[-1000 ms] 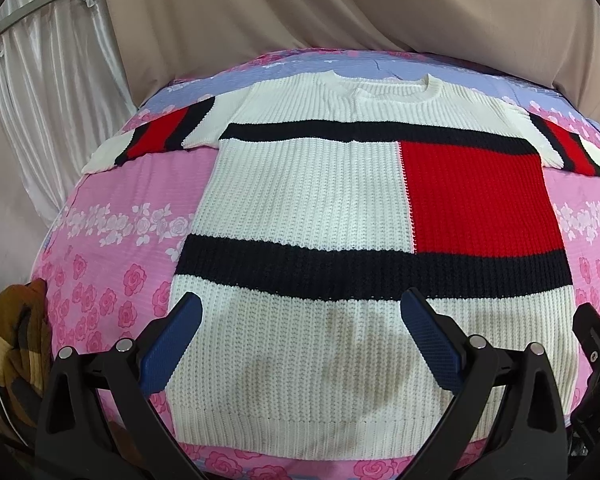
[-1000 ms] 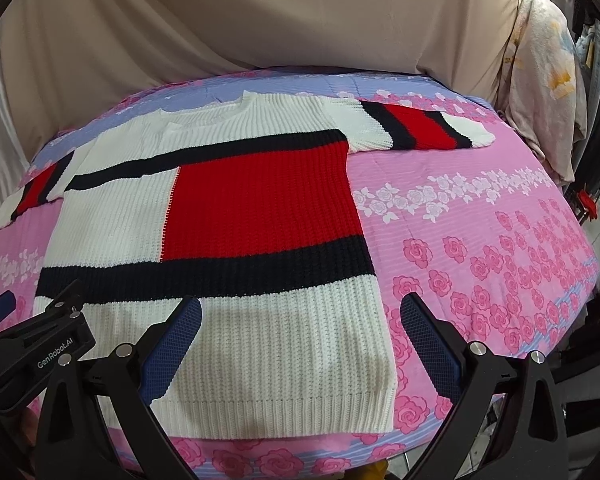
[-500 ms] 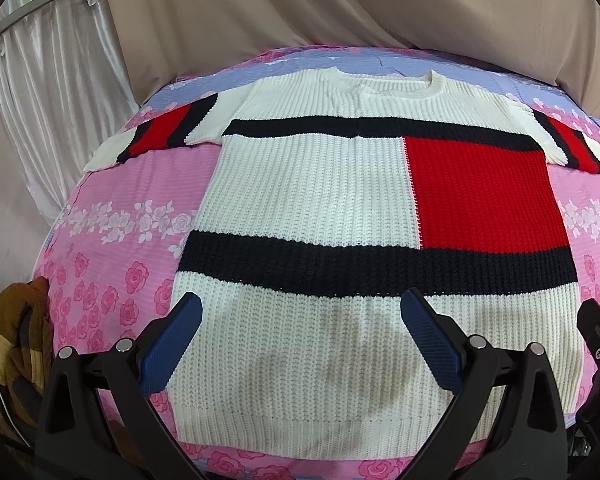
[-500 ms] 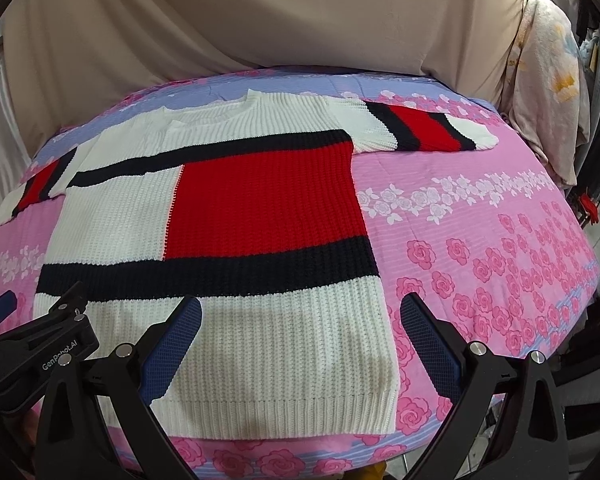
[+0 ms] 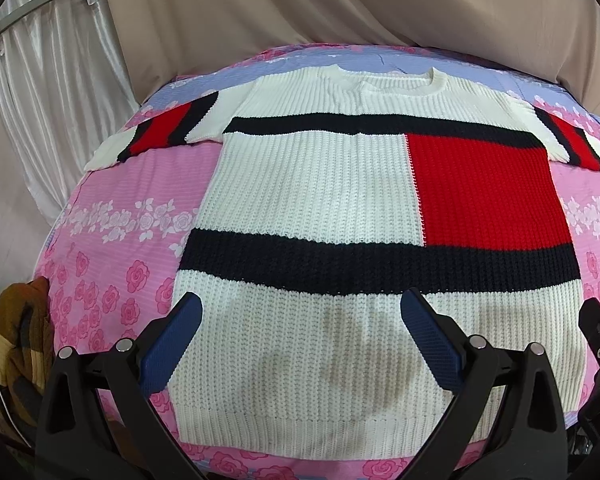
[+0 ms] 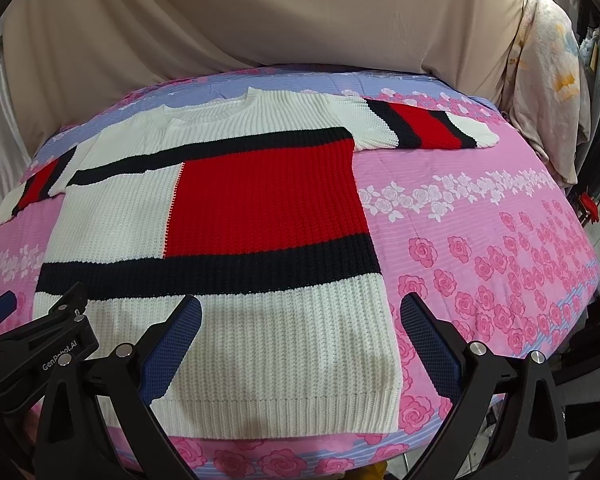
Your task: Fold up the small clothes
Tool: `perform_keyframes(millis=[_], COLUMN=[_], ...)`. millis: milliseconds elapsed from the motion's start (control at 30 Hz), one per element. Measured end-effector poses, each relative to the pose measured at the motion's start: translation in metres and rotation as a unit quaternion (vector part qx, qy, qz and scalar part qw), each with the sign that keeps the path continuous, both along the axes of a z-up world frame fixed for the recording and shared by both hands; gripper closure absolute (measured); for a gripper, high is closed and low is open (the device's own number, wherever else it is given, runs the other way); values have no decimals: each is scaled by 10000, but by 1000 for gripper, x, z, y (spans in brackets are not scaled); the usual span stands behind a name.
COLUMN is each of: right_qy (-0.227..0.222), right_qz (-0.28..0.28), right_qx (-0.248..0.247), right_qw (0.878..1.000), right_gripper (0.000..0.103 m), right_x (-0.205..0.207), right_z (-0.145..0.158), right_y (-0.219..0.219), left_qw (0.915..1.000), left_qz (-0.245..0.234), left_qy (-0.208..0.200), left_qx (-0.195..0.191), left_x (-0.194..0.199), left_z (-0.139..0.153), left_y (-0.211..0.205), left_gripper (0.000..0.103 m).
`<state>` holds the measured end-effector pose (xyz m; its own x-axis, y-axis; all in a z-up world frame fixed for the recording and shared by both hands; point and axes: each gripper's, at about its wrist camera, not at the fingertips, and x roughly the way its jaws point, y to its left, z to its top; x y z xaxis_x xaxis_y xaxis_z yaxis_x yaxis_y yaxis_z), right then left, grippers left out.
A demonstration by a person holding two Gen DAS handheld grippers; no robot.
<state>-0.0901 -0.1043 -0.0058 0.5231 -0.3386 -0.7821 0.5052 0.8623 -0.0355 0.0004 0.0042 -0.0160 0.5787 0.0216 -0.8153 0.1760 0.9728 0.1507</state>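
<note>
While both wrist cameras face the same bed, each records items the other lacks: the left wrist view alone takes in a pleated white curtain point(image 5: 56, 92) past the bed's left edge and a brown crumpled garment point(image 5: 18, 344) below its near left corner, whereas the right wrist view alone takes in a pale floral cloth point(image 6: 548, 92) hanging past the right edge. The cream chunky-knit short-sleeved sweater with navy bands and a red block point(image 5: 316, 184) lies flat and face up on the pink rose-printed bedsheet point(image 5: 112, 248), neckline toward the far edge, ribbed hem along the near edge, both striped sleeves spread outward. Faint greyish shading marks the lower cream panel. The left gripper point(image 5: 302, 340) hovers over the hem with jaws spread wide, holding nothing. The right gripper point(image 6: 300, 340) is likewise wide and empty, straddling the sweater's right side seam near the hem corner. A beige backdrop sheet point(image 6: 260, 20) hangs behind the far edge.
</note>
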Motion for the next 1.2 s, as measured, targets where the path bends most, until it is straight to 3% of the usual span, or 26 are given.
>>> perform_keyframes(millis=[1200], right_qy=[33], right_qz=[20], right_qx=[2], right_qw=[10000], right_gripper=[5], right_x=[3], right_z=[-3], right_y=[-1], left_qw=[10000], left_qz=[-8], left_qy=[68], left_qx=[51], left_x=[2], left_z=[-6], left_y=[-2], left_gripper=[6])
